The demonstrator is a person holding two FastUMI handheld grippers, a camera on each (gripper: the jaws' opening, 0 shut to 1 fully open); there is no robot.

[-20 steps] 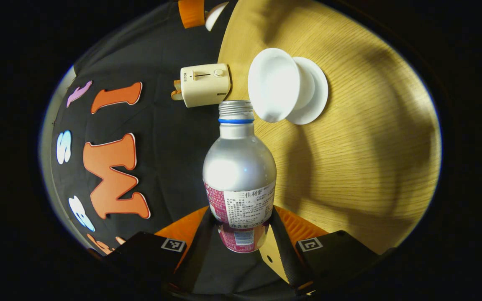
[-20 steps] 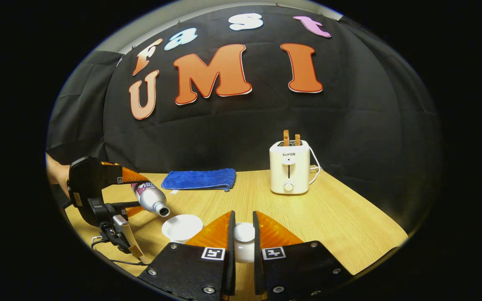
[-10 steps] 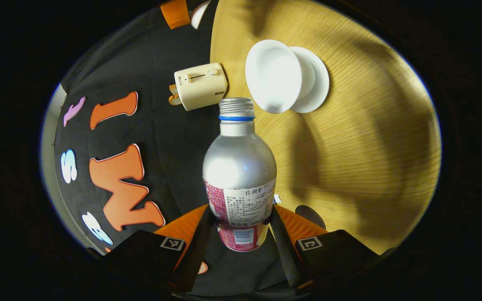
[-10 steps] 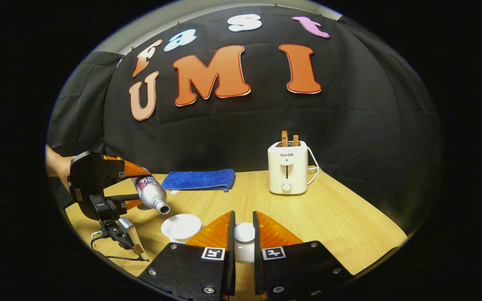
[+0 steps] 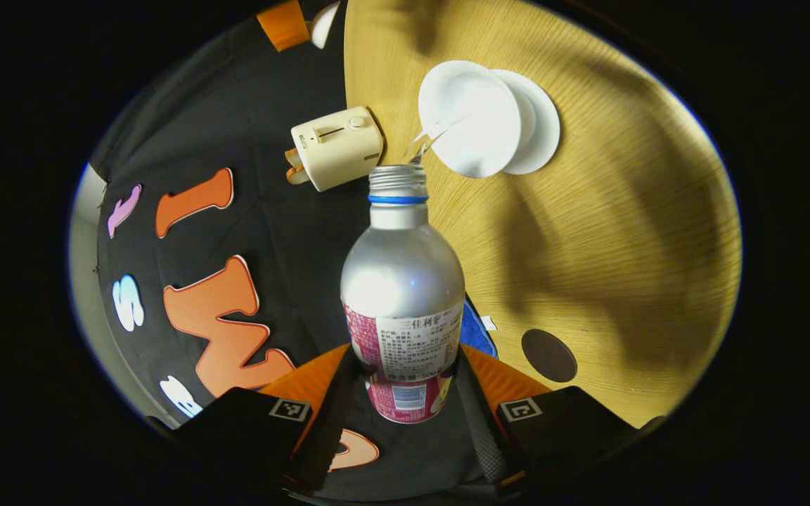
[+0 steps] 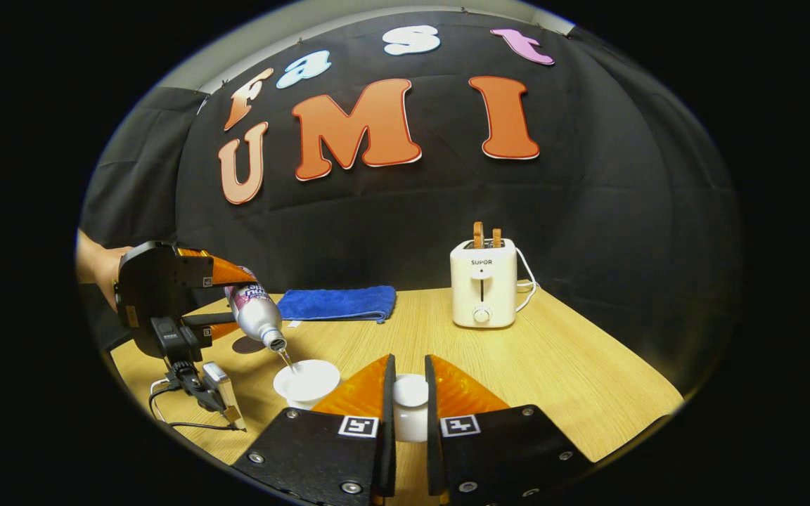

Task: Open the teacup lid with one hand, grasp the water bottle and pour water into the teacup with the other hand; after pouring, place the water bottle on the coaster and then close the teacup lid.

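Observation:
My left gripper [image 5: 405, 383] is shut on a silver water bottle [image 5: 402, 281] with a pink label, open at the neck and tipped mouth-down. A thin stream of water runs from its mouth into the white teacup [image 5: 468, 126] on its saucer [image 5: 542, 123]. In the right gripper view that bottle [image 6: 257, 316] slants down over the teacup [image 6: 306, 379], held by the left gripper [image 6: 219, 302]. My right gripper [image 6: 410, 404] is shut on the white teacup lid [image 6: 410, 411], held just right of the cup. A dark round coaster [image 5: 549, 355] lies on the table.
A cream toaster [image 6: 484, 282] with two slices stands at the back of the wooden table [image 6: 574, 365]. A folded blue cloth [image 6: 338, 303] lies by the wall. A person's hand [image 6: 99, 270] holds the left gripper, and a cable [image 6: 180, 414] trails under it.
The bottle has tipped further down over the cup and water now pours into it. The right gripper with the lid has stayed put.

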